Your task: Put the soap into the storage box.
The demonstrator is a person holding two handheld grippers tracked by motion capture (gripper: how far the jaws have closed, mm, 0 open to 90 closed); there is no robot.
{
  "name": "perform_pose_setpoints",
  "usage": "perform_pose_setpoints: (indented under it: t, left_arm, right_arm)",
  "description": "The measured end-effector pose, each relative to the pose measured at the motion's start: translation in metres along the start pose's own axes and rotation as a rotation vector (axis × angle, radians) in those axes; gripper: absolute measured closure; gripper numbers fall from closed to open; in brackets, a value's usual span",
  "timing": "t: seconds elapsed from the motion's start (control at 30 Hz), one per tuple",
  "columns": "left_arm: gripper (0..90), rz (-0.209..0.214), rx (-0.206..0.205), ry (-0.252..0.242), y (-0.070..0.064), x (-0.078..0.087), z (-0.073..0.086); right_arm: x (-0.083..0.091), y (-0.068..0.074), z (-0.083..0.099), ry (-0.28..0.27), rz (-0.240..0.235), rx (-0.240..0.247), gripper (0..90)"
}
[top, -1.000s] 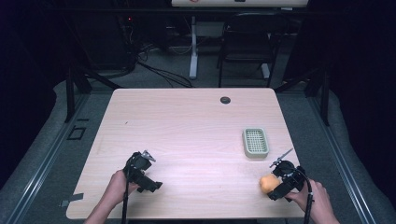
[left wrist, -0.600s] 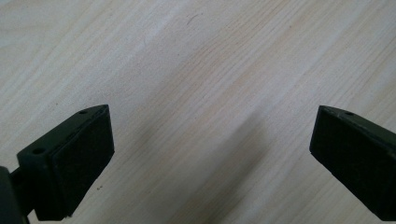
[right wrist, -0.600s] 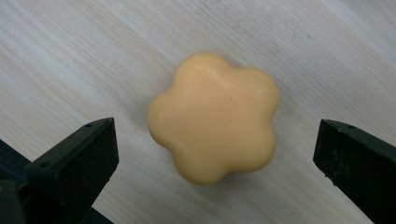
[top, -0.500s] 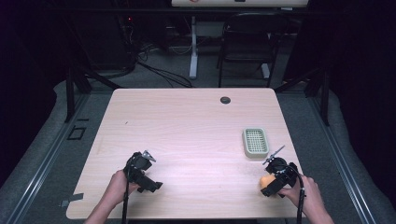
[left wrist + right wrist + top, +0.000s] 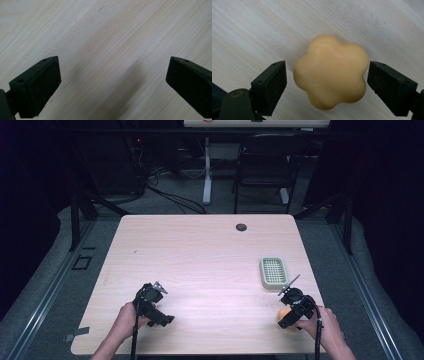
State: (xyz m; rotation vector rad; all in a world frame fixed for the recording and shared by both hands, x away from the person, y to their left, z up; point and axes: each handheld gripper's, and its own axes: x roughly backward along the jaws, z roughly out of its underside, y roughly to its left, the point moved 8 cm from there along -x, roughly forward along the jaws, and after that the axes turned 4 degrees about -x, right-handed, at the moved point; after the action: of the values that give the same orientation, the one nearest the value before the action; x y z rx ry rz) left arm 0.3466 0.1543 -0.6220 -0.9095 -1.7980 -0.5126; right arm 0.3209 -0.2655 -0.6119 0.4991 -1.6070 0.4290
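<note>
High view: table [image 5: 200,255] mostly bare; green slotted soap dish [image 5: 273,272] near right edge, empty. Right gripper [image 5: 292,312] low over front right corner, just short of dish; left gripper [image 5: 155,312] idle at front left.

Left gripper view: jaws spread wide, bare wood between.

Right gripper view: flower-shaped yellow soap [image 5: 330,75] flat on table between parted jaws, gap each side, no contact. Likely pre-grasp; closing, lift, placement in dish all pending.
</note>
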Motion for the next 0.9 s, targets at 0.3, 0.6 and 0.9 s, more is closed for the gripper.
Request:
perform_pose_setpoints:
  t: [0.3, 0.6, 0.9]
  left_arm:
    - [0.0, 0.001, -0.001, 0.0, -0.0001, -0.0001, 0.0001]
    - [0.0, 0.002, -0.003, -0.001, -0.0004, 0.0002, 0.0001]
    - [0.0, 0.002, -0.004, 0.0, -0.0004, 0.0004, 0.0002]
  right_arm:
    - [-0.004, 0.0019, -0.0062, -0.017, 0.02, -0.034, 23.4]
    - [-0.0039, 0.0003, -0.0046, 0.024, 0.028, -0.022, 25.7]
    - [-0.0054, 0.0009, -0.0046, 0.027, 0.039, -0.03, 26.2]
